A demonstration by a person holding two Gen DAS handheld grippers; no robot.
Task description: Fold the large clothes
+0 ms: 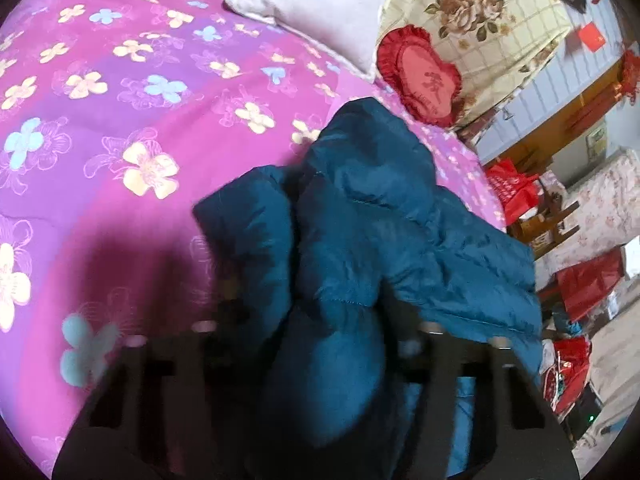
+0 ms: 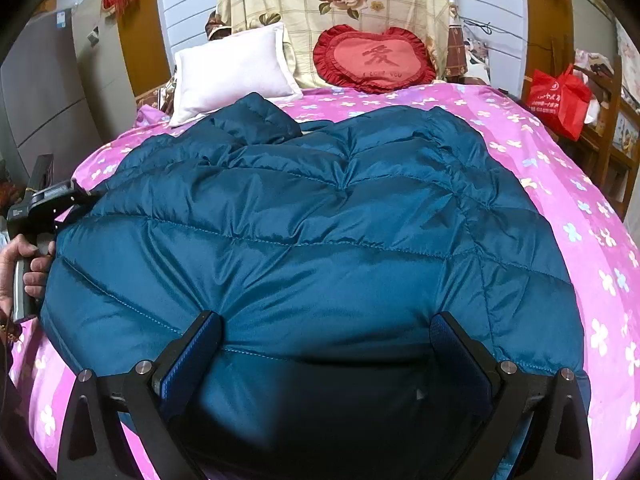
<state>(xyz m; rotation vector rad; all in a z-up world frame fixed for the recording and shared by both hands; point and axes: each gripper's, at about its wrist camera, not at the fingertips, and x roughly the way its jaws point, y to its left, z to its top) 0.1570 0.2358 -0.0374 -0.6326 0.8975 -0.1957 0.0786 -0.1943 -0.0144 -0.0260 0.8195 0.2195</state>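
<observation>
Pinching a fold of the blue jacket (image 1: 360, 216), the left claw (image 1: 320, 320) tilts down; right claw (image 2: 326, 336) hovers agape.

The left gripper (image 1: 316, 320) is pinching a bunched fold of the teal jacket (image 1: 384, 216), which is lying on the pink flowery bedspread (image 1: 120, 120). A white pillow (image 1: 316, 4) and red heart cushion (image 1: 424, 80) are sitting behind it.
</observation>
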